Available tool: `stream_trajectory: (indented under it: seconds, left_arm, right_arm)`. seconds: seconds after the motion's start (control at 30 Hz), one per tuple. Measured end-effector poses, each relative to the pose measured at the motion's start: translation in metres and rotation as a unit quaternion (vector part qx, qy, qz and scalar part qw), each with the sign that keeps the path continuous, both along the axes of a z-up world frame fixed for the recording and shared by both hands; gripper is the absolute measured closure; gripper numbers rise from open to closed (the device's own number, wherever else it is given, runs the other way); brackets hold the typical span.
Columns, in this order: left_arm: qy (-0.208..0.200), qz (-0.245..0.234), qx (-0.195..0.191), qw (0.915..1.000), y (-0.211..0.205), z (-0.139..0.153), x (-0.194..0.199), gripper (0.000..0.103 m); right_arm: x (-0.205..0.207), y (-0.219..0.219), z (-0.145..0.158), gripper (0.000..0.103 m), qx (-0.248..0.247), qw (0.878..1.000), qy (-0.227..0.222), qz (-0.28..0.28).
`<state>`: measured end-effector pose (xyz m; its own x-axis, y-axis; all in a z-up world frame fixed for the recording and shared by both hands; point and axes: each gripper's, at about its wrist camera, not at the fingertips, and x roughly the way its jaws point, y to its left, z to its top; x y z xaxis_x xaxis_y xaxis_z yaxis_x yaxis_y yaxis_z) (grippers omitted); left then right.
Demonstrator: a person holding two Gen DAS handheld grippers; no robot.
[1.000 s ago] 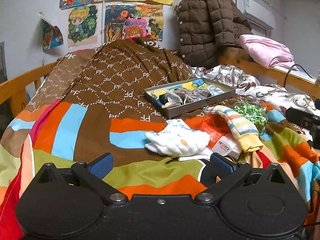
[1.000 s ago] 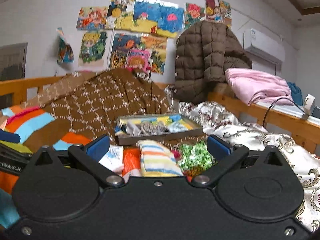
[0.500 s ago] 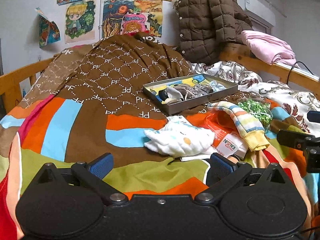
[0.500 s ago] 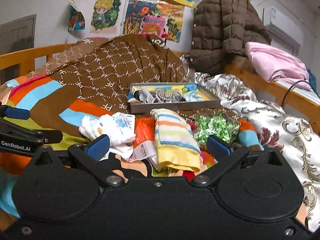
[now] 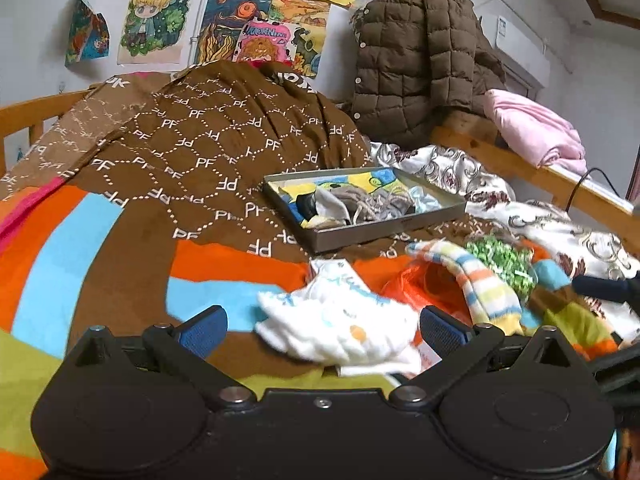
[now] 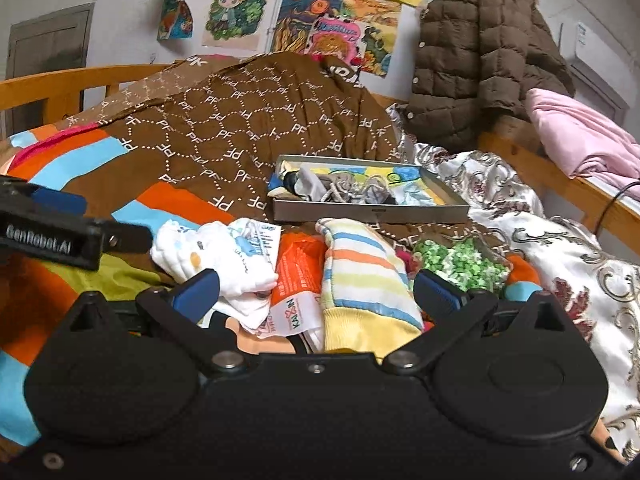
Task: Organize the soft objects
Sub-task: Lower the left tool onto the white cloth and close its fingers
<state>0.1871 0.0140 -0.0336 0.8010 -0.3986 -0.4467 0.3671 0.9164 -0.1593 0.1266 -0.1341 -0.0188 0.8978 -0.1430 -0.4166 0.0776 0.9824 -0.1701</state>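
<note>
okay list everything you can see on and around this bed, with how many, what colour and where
Tray: one, grey, mid-bed, holding grey and blue-yellow socks.
White socks: one bundle, between the left gripper's fingers.
Striped sock: one, pastel stripes with a yellow cuff, before the tray.
Orange packet: one, between the white and striped socks.
Green bundle: one, green-white, right of the striped sock.
Blanket: one, multicoloured stripes.
Brown cover: one, PF pattern.
Jacket: one, brown, hanging.
Pink cloth: one, on the rail.
Drawings: several, on the wall.
Left gripper: open.
Right gripper: open.

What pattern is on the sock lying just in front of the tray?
The sock has orange, blue and green stripes on cream, with a yellow cuff; clearest in the right wrist view.
</note>
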Motion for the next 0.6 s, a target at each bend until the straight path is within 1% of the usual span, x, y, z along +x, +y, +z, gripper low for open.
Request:
stream_trajectory:
  seconds: [0.1, 0.17, 0.27, 0.43, 0.6]
  left_arm:
    - [0.003, -0.009, -0.009, 0.9999, 0.000, 0.000, 0.014, 0.001]
    - [0.014, -0.013, -0.021, 0.9996, 0.001, -0.001, 0.025, 0.001]
    - [0.022, -0.019, -0.037, 0.9989, 0.002, -0.004, 0.036, 0.001]
    - [0.027, -0.026, -0.033, 0.9988, 0.001, -0.008, 0.048, 0.001]
    - [0.034, -0.038, -0.021, 0.9985, -0.002, -0.012, 0.057, 0.001]
  right_arm:
    - [0.006, 0.000, -0.004, 0.001, -0.005, 1.000, 0.005, 0.018]
    - [0.009, 0.002, -0.007, 0.001, -0.008, 0.999, 0.003, 0.034]
    - [0.010, 0.010, -0.011, 0.001, -0.028, 0.998, -0.002, 0.055]
    - [0.013, 0.021, -0.015, 0.001, -0.053, 0.996, -0.007, 0.077]
    - [0.021, 0.017, -0.018, 0.001, -0.040, 0.996, -0.004, 0.074]
